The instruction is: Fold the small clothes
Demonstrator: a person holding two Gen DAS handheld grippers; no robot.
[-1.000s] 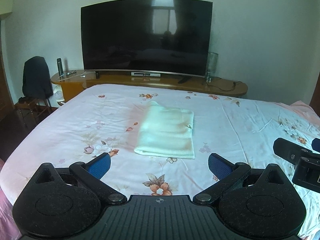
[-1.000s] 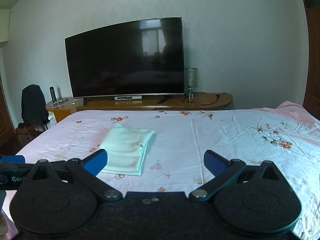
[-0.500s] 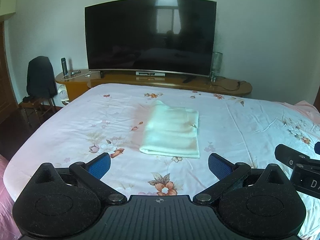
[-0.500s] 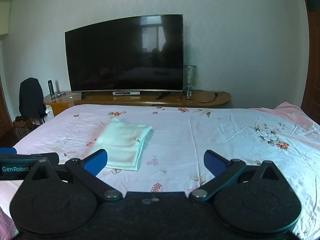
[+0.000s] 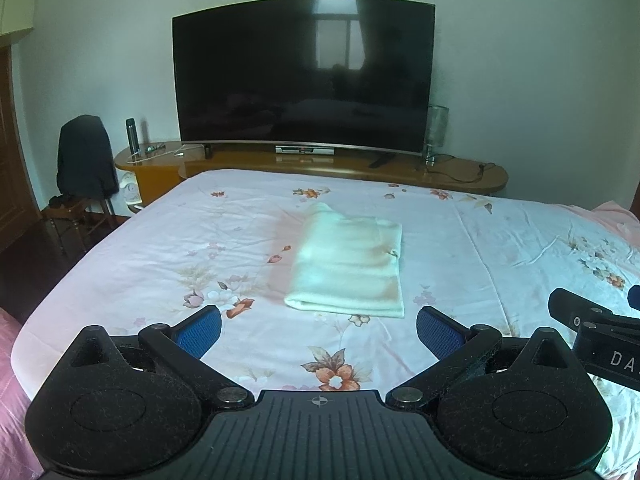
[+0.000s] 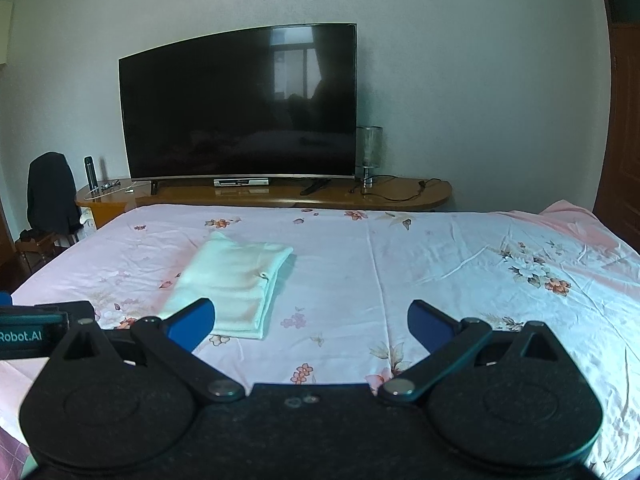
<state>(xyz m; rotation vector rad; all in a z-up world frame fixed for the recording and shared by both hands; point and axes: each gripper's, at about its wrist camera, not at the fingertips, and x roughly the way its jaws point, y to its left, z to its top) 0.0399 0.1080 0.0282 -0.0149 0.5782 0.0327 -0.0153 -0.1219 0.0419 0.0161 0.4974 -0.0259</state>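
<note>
The bed (image 5: 160, 248), spread with a pale pink floral sheet, fills the lower half of both views and serves as the folding surface; beyond its far edge a long wooden counter (image 5: 460, 170) carries a large dark television (image 5: 304, 76) against the wall. To the left a chair draped with a dark jacket (image 5: 84, 156) stands beside the bed. The task's thing, a small pale green garment (image 5: 348, 268), lies flat on the sheet toward the middle of the bed, already folded into a neat rectangle with its doubled edge nearest the cameras, which suggests the folding of this piece is done or nearly so. The left gripper (image 5: 318, 326) hangs above the near edge of the bed, its jaws spread wide and holding nothing, lined up almost squarely with the garment, probably so it can either tidy the fold or simply clear away. The right gripper (image 6: 310, 316) is likewise wide apart and empty, held off to the right with the garment (image 6: 232, 280) ahead of its left finger. The left view shows the right gripper's body at its right margin; the right view in turn shows the left gripper at its left edge, plus a wooden door (image 6: 620, 120) and more rumpled pink bedding on the right that the left view barely catches.
</note>
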